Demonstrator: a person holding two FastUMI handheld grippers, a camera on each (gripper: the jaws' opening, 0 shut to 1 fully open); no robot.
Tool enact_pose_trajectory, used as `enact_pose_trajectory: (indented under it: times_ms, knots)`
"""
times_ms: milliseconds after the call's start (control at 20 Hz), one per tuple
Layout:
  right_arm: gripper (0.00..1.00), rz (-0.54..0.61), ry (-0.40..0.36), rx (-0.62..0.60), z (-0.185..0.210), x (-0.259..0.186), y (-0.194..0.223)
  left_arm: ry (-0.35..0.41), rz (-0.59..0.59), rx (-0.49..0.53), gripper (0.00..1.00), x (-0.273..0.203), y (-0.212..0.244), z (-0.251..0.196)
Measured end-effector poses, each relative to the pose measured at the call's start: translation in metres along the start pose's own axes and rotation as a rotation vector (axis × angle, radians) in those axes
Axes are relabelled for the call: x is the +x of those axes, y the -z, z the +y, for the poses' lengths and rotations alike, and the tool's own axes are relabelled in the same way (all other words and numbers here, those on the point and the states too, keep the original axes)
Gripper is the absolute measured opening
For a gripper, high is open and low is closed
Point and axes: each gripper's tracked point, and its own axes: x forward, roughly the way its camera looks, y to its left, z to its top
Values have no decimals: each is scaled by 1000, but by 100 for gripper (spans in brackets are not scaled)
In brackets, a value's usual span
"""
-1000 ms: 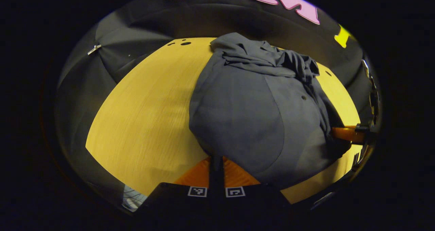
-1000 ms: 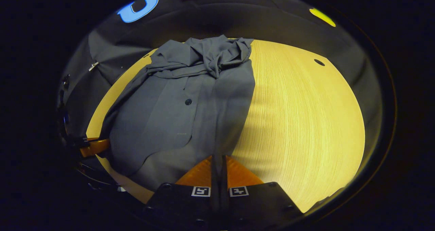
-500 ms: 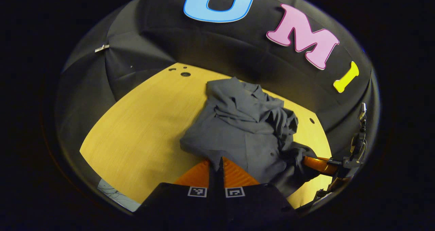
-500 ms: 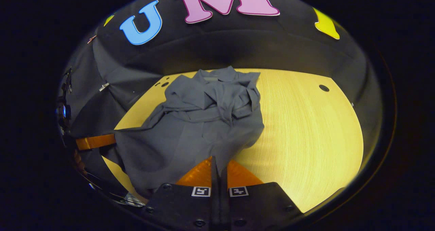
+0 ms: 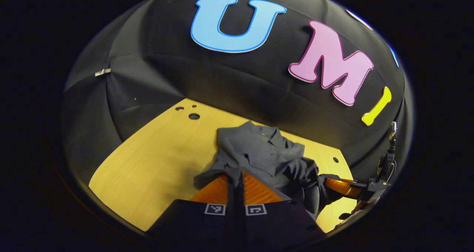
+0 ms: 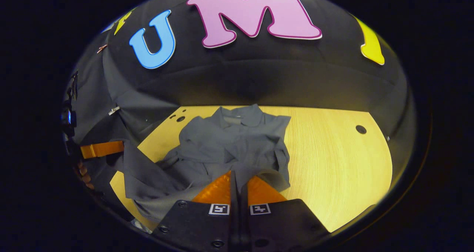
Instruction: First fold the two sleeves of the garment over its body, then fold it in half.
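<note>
Step in hand, I judge: the half-fold. Sleeves look laid over the shirt (image 6: 233,144) body. Left gripper (image 5: 237,176) & right gripper (image 6: 237,176) each pinch the hem, fingers pressed together on cloth, lifted toward collar at 12 o'clock. Shirt on desk (image 6: 333,159), centre.
Next: carry hem fwd level, lay on collar, release.
Containers: none seen.
</note>
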Motion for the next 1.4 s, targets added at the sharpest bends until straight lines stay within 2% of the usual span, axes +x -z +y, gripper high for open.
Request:
enact_pose_trajectory:
  times_ms: [250,450,800,1050,1250,1400]
  knots:
    - [5,-72,28,-11,-14,35,-47,37,-78,-10,5,52,-52,-14]
    - [5,-148,55,-58,-24,63,-88,38,-146,-44,5,102,-82,-17]
    - [5,-232,155,-34,-59,130,-126,35,-242,-64,5,198,-126,-5]
    - [5,-226,188,-100,-75,178,-124,26,-208,-125,5,260,-110,31]
    - [7,-200,216,-119,-80,200,-107,12,-160,-120,12,281,-90,40]
    - [18,-188,220,-84,-79,204,-103,15,-138,-77,18,275,-87,33]
